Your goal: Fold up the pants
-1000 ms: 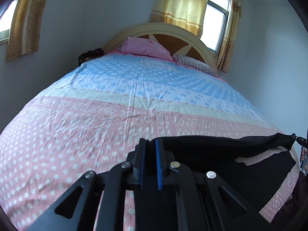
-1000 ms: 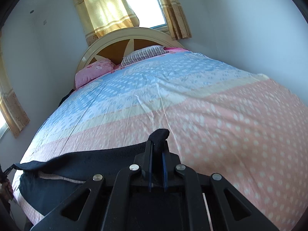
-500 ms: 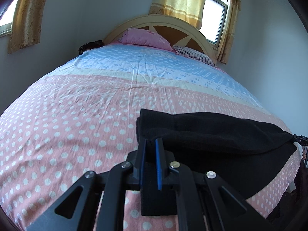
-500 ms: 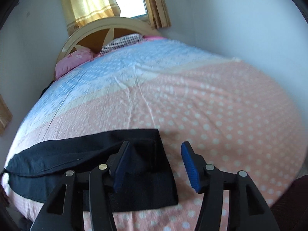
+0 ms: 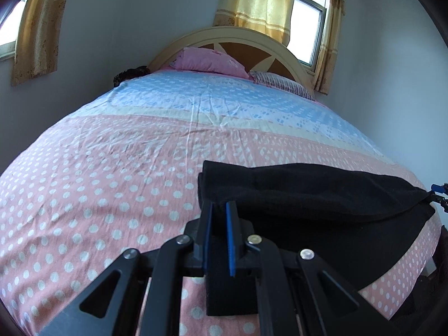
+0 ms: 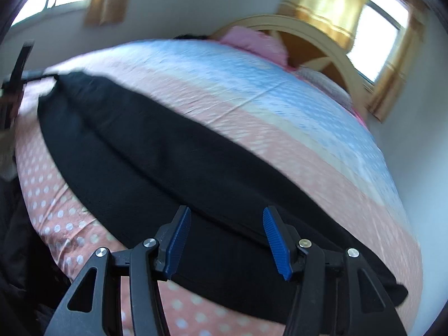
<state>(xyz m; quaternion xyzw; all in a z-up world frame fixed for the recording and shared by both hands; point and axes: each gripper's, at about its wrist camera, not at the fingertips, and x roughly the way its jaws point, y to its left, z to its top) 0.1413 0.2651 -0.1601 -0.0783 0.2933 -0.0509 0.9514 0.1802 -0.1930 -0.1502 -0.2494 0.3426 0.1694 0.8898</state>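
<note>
Black fleece pants (image 6: 156, 151) on the polka-dot bedspread (image 5: 84, 184), long axis ten to four. Right gripper (image 6: 226, 240) spread wide above them; left gripper (image 5: 218, 238) pinching the far end.

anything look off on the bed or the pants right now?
Nothing stands out. The black pants lie folded lengthwise along the near edge of the bed. The left tongs grip one end, the right tongs hang open above the cloth. The right view is motion-blurred.
</note>
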